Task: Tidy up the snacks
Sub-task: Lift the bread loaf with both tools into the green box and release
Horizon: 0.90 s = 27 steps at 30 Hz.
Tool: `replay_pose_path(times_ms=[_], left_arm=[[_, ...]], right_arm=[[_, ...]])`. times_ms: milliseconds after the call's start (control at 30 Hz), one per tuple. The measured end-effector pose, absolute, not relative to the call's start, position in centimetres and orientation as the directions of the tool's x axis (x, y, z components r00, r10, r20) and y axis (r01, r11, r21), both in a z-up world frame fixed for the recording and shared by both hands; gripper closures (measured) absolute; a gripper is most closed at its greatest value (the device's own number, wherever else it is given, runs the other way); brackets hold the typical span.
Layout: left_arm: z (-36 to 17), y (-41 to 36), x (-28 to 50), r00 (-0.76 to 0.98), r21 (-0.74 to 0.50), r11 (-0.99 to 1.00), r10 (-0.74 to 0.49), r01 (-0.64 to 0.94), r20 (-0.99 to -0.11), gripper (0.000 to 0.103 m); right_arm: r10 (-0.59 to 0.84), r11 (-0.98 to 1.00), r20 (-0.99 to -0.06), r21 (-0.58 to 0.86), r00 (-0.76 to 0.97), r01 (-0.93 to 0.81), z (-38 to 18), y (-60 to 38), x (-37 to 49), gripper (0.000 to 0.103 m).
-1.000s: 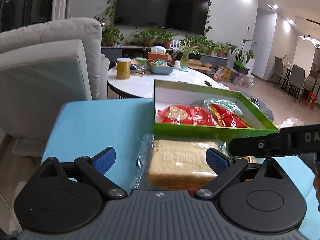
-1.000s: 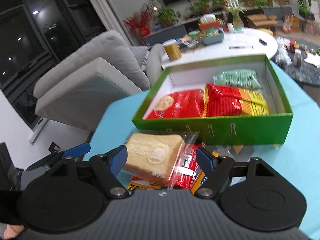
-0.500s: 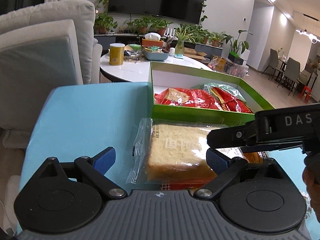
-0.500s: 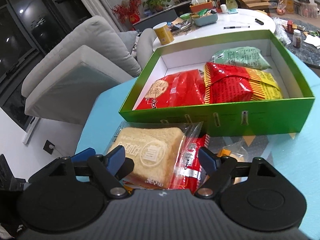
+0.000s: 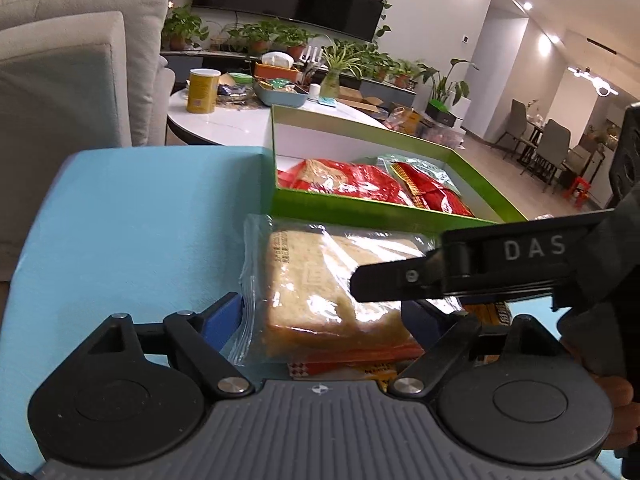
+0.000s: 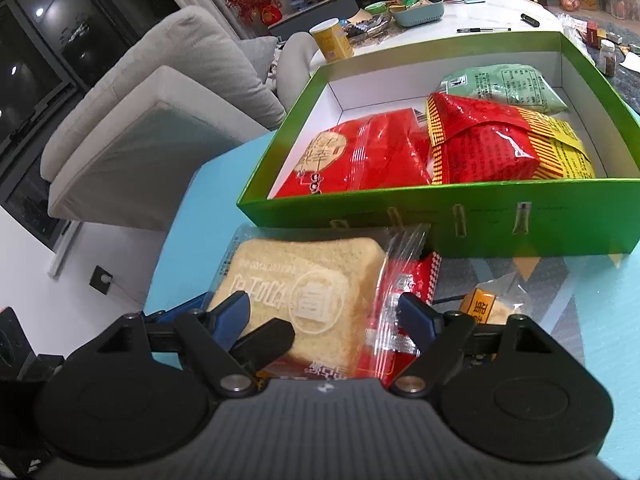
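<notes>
The blue table [image 5: 132,208] carries the green box [image 6: 460,216], which already holds two red packets and a pale green one. Just in front of the box's near wall lies the wrapped bread slice [image 6: 304,292], resting on a red packet [image 6: 404,292], with another small snack [image 6: 490,308] beside them.

The left gripper [image 5: 320,316] straddles the bread, its jaws closing around it; the pads do not visibly press yet. The right gripper [image 6: 324,312] stands spread wide over the same slice, touching nothing that I can see.

The risk, as I judge it: both tools crowd one soft packet, so they may knock together, or the closing pads may catch only loose wrapper and slip, or squash the bread.

Left of the box the table is bare to its edge. Inside the box, the free floor lies along the back wall, left of the green packet.
</notes>
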<state>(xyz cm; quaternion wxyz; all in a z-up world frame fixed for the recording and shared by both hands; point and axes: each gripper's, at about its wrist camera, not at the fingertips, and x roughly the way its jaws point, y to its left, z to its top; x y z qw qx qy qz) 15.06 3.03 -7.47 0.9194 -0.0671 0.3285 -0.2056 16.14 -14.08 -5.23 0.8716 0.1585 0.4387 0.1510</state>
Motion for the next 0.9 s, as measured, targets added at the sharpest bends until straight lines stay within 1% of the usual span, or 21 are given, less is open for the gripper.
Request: replay_pose_path(times_ms=[67, 100, 133, 233, 300, 633, 900], left_arm=[[-7.4, 2.9, 14.9, 0.692, -0.268, 0.901, -0.434, 0.342, -0.576, 0.023], [-7.2, 2.7, 14.6, 0.696, -0.261, 0.903, -0.43, 0.342, -0.575, 0.023], [-7.1, 2.7, 14.3, 0.703, -0.249, 0.906, -0.422, 0.341, -0.573, 0.023], [-6.3, 2.5, 13.6, 0.717, -0.226, 0.913, -0.406, 0.338, -0.566, 0.024], [-5.7, 2.5, 13.2, 0.727, -0.226, 0.914, -0.405, 0.337, -0.555, 0.026], [-1.8, 1.4, 11.4, 0.77, -0.192, 0.912, -0.41, 0.363, -0.489, 0.027], [1.1, -1.1, 12.7, 0.79, -0.146, 0.9, -0.431, 0.41, -0.437, 0.027]], right_arm=[[0.401, 0.907, -0.713, 0.396, 0.575, -0.141, -5.1, -13.8, 16.0, 0.032], [0.401, 0.909, -0.712, 0.389, 0.576, -0.151, -5.1, -13.6, 15.8, 0.035], [0.399, 0.91, -0.712, 0.383, 0.578, -0.157, -5.0, -13.5, 15.7, 0.036], [0.402, 0.91, -0.705, 0.376, 0.585, -0.172, -4.6, -13.4, 15.2, 0.04], [0.405, 0.908, -0.691, 0.379, 0.598, -0.177, -4.1, -13.6, 14.7, 0.041], [0.403, 0.908, -0.617, 0.365, 0.676, -0.208, -0.5, -14.2, 12.6, 0.041], [0.384, 0.91, -0.556, 0.362, 0.737, -0.201, 2.2, -16.2, 13.2, 0.041]])
